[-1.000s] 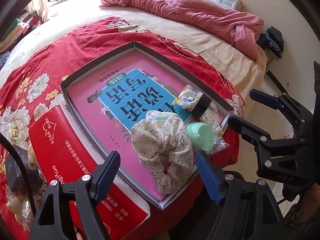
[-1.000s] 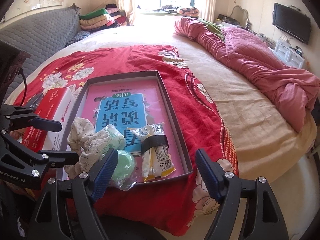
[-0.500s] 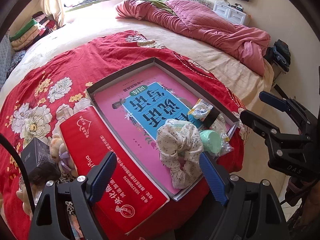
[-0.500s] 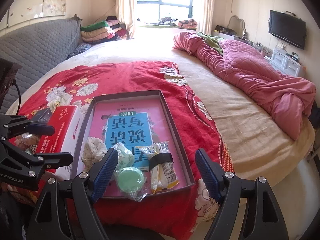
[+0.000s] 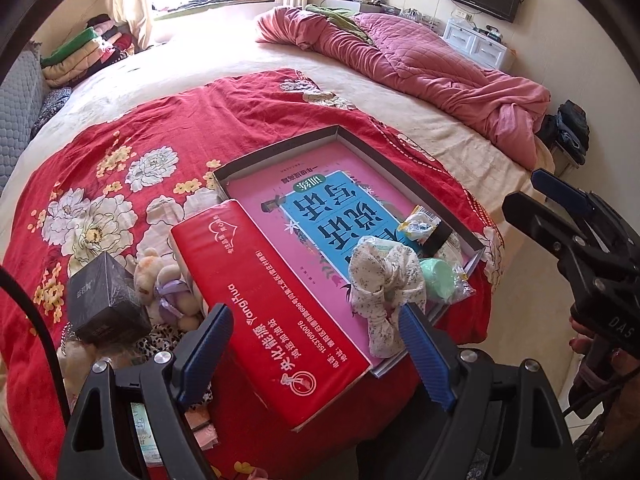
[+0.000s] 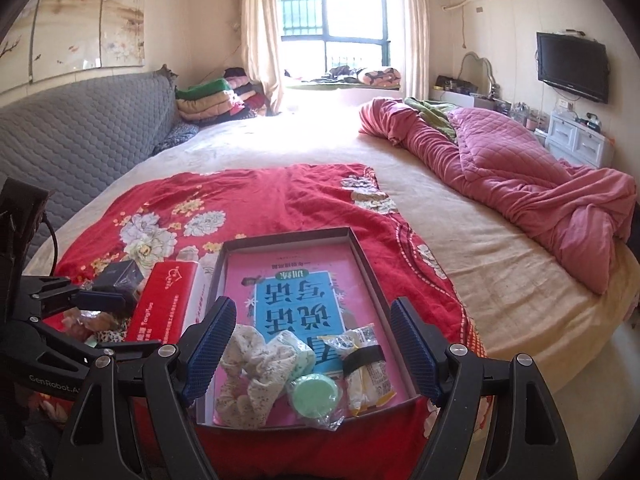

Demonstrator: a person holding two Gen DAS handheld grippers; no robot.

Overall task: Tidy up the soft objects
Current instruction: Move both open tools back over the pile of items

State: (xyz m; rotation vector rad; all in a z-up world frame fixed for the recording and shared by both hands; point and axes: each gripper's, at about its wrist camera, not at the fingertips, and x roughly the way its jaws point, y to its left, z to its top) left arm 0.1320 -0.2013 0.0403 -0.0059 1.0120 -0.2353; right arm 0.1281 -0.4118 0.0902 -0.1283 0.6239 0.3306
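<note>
Both claws lifted off scrunchie [image 5: 384, 280], open, empty

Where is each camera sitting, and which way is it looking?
Left wrist: on the left gripper, looking down at the red tissue pack and tray; the right gripper and fingers of a hand show.
Right wrist: on the right gripper, looking across the bed toward the window; the left gripper shows.
Both see the tray and floral scrunchie.

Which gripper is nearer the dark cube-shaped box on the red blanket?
Left. The left gripper hangs beside the dark box; the right gripper is over the tray, farther off.
</note>
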